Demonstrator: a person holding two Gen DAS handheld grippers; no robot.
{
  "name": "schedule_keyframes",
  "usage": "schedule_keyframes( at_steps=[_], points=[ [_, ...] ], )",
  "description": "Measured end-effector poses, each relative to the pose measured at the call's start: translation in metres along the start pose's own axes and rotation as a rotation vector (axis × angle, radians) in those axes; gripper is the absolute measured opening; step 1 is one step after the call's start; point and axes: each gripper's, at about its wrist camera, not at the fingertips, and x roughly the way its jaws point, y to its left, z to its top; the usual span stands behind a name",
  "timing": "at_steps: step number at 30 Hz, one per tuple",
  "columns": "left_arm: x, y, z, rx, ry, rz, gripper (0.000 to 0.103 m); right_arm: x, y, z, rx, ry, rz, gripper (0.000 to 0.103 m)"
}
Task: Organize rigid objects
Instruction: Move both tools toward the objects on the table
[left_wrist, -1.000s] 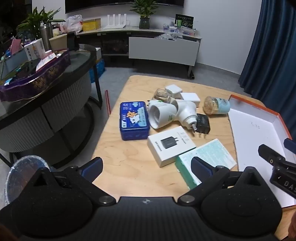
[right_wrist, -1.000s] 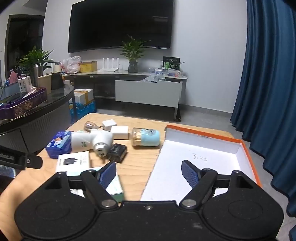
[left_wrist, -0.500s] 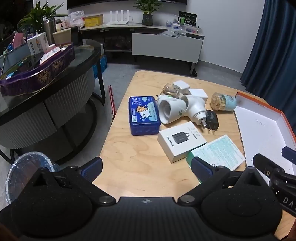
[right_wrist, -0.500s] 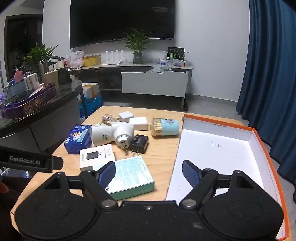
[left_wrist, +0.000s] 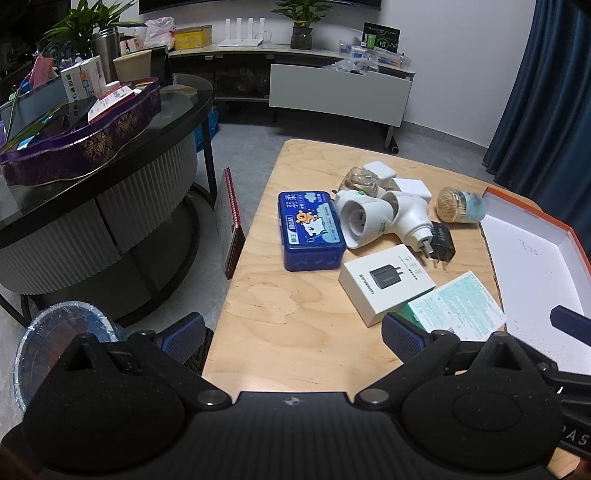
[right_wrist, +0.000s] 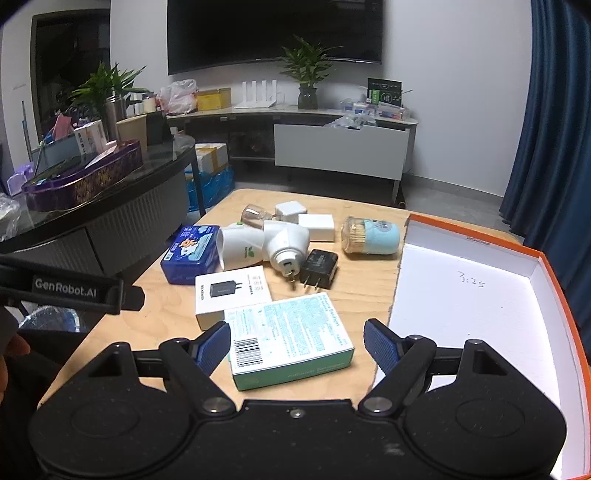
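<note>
On the wooden table (left_wrist: 295, 317) lie a blue tin (left_wrist: 310, 230), two white plug devices (left_wrist: 380, 219), a black charger (left_wrist: 441, 243), a white charger box (left_wrist: 386, 284), a green-edged box (right_wrist: 288, 341), a toothpick jar (right_wrist: 369, 236) and small white adapters (right_wrist: 316, 227). An open orange-rimmed white box (right_wrist: 476, 291) sits at the right. My left gripper (left_wrist: 293, 334) is open over the table's near edge. My right gripper (right_wrist: 297, 343) is open, its fingers on either side of the green-edged box, just above it.
A round dark glass table (left_wrist: 110, 158) with a purple tray stands to the left. A red spiral notebook (left_wrist: 232, 218) leans between the two tables. A plastic-lined bin (left_wrist: 62, 332) is on the floor at lower left. Blue curtains (right_wrist: 554, 129) hang at right.
Both grippers have moved forward and lower toward the table; the objects look nearer. The right gripper's fingers now flank the green-edged box. Both stay open.
</note>
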Motion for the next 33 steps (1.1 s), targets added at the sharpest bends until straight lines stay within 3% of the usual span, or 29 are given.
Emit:
schedule_keyframes(
  at_steps=[26, 33],
  points=[
    [0.013, -0.001, 0.011, -0.010, 0.009, 0.018, 0.103, 0.019, -0.003, 0.000, -0.008, 0.043, 0.047, 0.093],
    [0.016, 0.002, 0.011, -0.025, 0.017, 0.034, 0.103, 0.036, 0.022, -0.005, -0.124, 0.054, -0.010, 0.093]
  ],
)
